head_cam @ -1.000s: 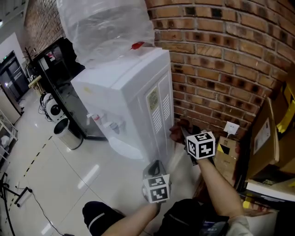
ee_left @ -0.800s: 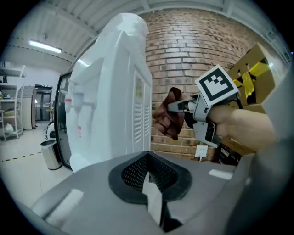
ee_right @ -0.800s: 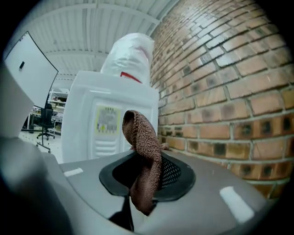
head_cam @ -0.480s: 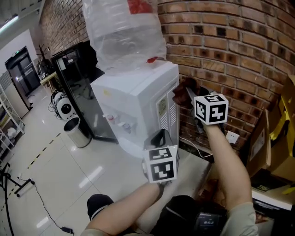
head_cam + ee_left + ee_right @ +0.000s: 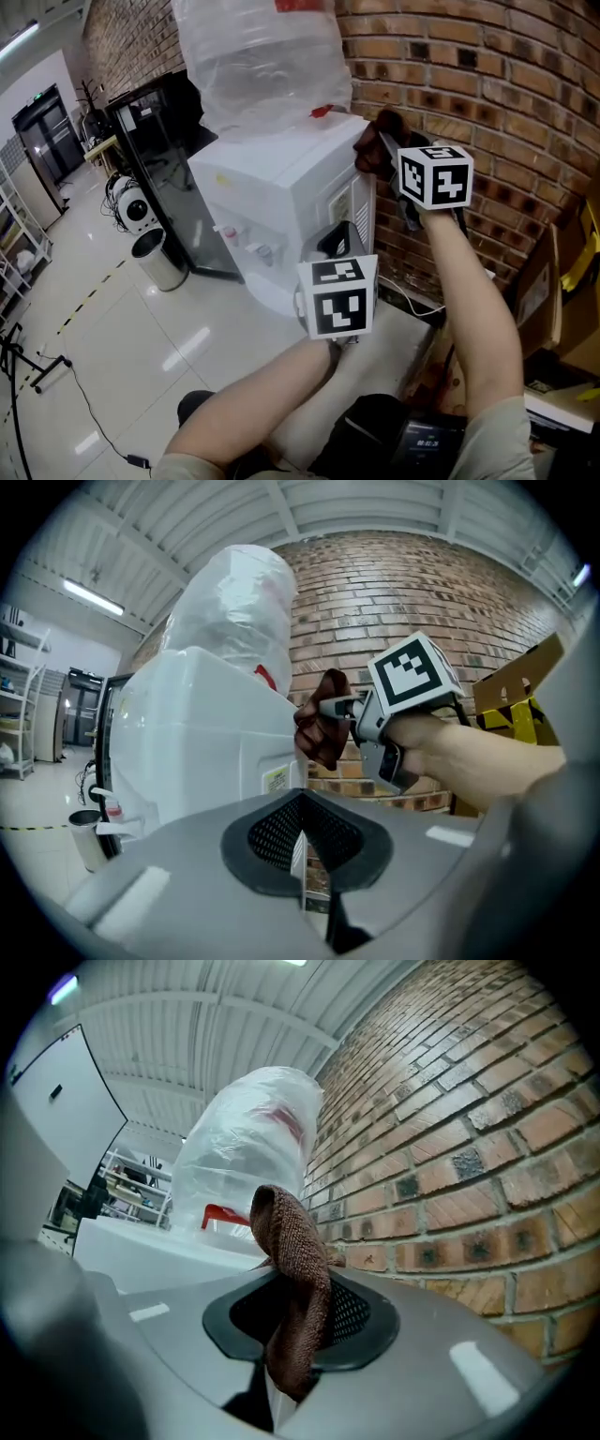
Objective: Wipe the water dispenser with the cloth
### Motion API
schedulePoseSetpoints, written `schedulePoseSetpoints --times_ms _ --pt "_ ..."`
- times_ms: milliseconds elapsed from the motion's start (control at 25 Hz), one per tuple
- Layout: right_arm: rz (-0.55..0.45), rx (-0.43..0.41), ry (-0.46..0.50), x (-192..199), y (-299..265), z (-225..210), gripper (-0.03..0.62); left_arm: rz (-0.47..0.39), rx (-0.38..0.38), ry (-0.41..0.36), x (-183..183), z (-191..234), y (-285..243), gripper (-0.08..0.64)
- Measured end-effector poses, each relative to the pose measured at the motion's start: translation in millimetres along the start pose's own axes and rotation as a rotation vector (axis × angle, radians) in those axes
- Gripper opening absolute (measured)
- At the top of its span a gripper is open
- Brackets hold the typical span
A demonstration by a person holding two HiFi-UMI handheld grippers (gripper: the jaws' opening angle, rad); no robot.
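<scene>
Right fingers (image 5: pixel 354 1311) clamp the cloth (image 5: pixel 295 1279) (head view barely shows them).

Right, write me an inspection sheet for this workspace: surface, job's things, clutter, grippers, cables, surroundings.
Surface: glossy white floor.
Job's things: white water dispenser with wrapped bottle on top; brown cloth near its top rear corner, contact unclear.
Clutter: cardboard boxes at right; bin at left.
Grippers: left gripper jaws together, empty; right gripper shut on the cloth.
Cables: black cable on floor; white cable behind dispenser.
Surroundings: brick wall; black cabinet.
</scene>
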State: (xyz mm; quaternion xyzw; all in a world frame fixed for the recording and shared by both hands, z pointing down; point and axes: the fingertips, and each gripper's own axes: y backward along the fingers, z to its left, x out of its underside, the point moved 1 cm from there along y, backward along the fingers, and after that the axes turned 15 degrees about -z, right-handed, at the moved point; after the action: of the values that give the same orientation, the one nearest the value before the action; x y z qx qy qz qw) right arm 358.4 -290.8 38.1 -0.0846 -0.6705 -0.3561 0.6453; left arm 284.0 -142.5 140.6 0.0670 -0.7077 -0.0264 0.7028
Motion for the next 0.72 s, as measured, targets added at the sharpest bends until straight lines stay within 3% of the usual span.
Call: schedulePoseSetpoints --times_ms 440,720 --pt "0.064 -0.012 0.023 38.1 -12.9 2.9 0.1 0.063 0.066 0.008 33.9 -5.4 -5.2 0.0" --pt "0.139 -0.028 0.012 93.0 4.0 10.0 0.1 0.098 0.107 0.01 71.9 -15.0 0.5 0.0"
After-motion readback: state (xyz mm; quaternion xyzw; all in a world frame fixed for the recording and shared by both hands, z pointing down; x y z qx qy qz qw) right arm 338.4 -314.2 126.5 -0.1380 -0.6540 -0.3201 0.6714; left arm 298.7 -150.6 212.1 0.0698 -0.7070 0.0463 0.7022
